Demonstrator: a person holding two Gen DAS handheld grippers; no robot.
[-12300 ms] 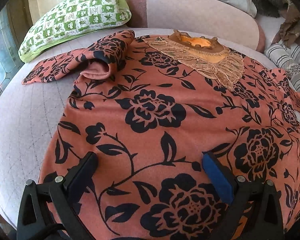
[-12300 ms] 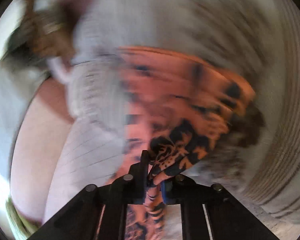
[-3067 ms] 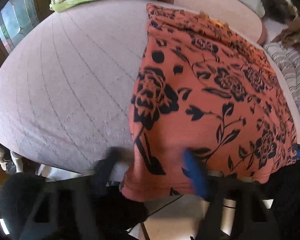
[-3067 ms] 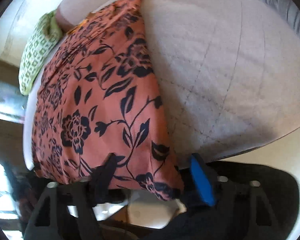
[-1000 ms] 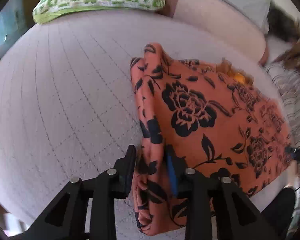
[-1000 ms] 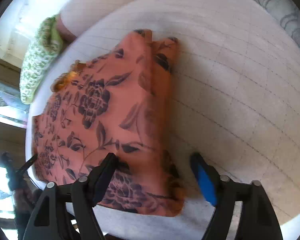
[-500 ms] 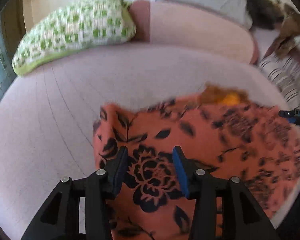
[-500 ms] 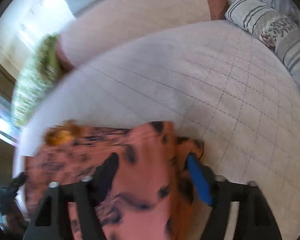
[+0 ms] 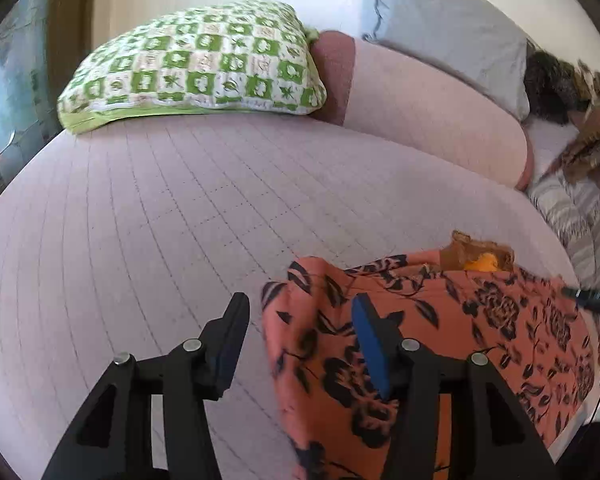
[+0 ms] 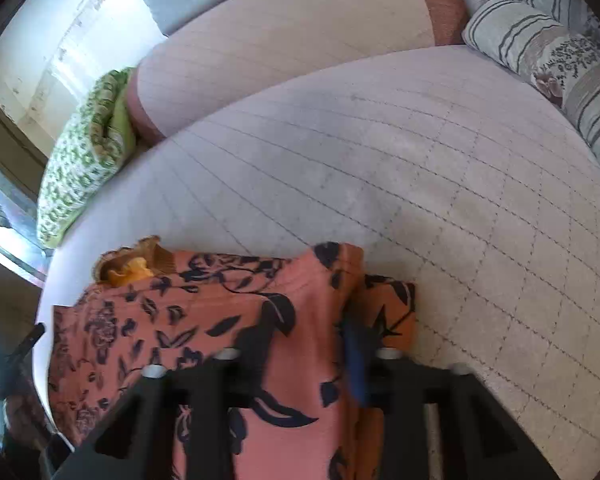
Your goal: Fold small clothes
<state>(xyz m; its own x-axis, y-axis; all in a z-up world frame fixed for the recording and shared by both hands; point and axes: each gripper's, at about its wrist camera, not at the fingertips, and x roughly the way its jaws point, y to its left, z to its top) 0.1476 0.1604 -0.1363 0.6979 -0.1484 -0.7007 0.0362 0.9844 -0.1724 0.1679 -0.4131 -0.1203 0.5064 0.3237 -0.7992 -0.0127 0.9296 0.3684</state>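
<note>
An orange garment with black flowers (image 9: pixel 460 320) lies folded on the pale quilted mattress (image 9: pixel 160 208), its brown collar (image 9: pixel 476 250) at the far edge. My left gripper (image 9: pixel 298 320) is open; the garment's left corner stands between its fingers. In the right wrist view the same garment (image 10: pixel 204 320) fills the lower left, collar (image 10: pixel 136 260) at the far left. My right gripper (image 10: pixel 312 344) is open, with a fold of the garment's right edge between its fingers.
A green checked pillow (image 9: pixel 196 64) lies at the mattress's far left. A pink bolster (image 9: pixel 432 120) and a grey pillow (image 9: pixel 444 28) line the far side. A striped cushion (image 10: pixel 548 60) sits at the right. The mattress edge drops off near me.
Both grippers carried the garment's near edge up towards the collar, folding it over. The left gripper, shut on cloth a second ago, has opened. Both have drawn back a little.
</note>
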